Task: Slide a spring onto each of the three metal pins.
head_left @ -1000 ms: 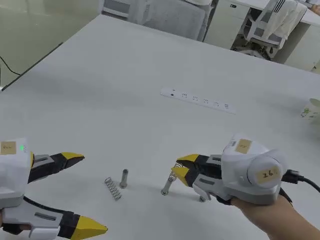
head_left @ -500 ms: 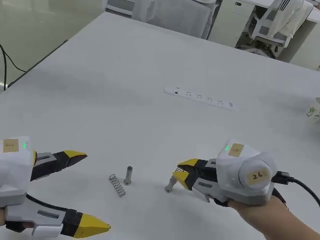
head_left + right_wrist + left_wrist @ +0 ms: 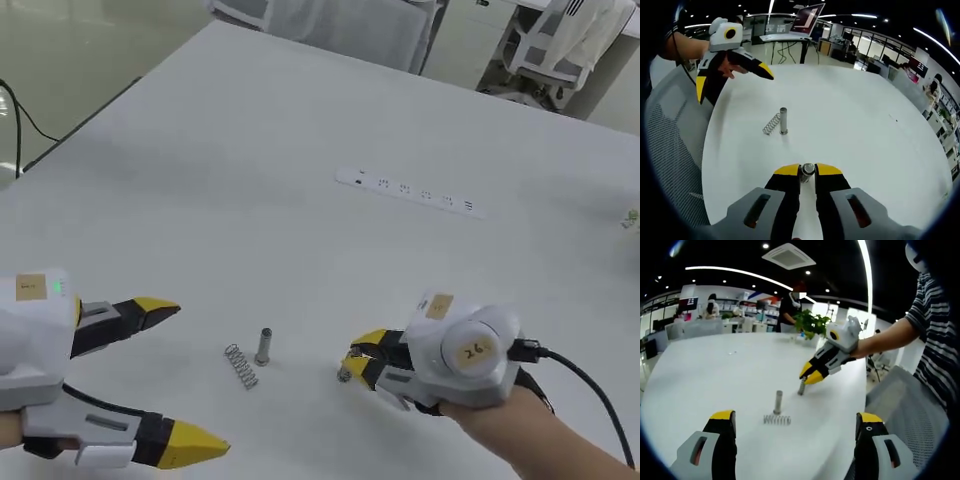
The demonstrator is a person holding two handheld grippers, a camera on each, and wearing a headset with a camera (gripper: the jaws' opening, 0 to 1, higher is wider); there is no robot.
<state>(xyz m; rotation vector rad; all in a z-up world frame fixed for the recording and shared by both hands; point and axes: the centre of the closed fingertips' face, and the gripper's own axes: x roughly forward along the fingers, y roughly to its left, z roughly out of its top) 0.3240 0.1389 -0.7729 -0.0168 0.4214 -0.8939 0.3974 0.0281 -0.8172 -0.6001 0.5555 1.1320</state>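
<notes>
A bare metal pin (image 3: 264,345) stands upright on the white table (image 3: 300,120), with a loose spring (image 3: 240,365) lying just left of it. The same pin (image 3: 778,402) and spring (image 3: 777,419) sit ahead of my open left gripper (image 3: 795,419), which holds nothing. In the head view the left gripper (image 3: 185,375) is at the bottom left. My right gripper (image 3: 362,357) is shut on a second pin (image 3: 345,373) that carries a spring around its top; its lower end touches the table. That spring-wrapped pin (image 3: 807,171) sits between the right gripper (image 3: 807,171) tips.
A white power strip (image 3: 410,192) lies across the middle of the table. A black cable (image 3: 590,400) trails from the right gripper. Office chairs (image 3: 540,45) stand beyond the far edge. The left table edge (image 3: 90,115) runs diagonally.
The right gripper has sunk lower toward the table, and the pin it holds has gone from leaning to nearly hidden under the jaws. The left gripper stays open.
</notes>
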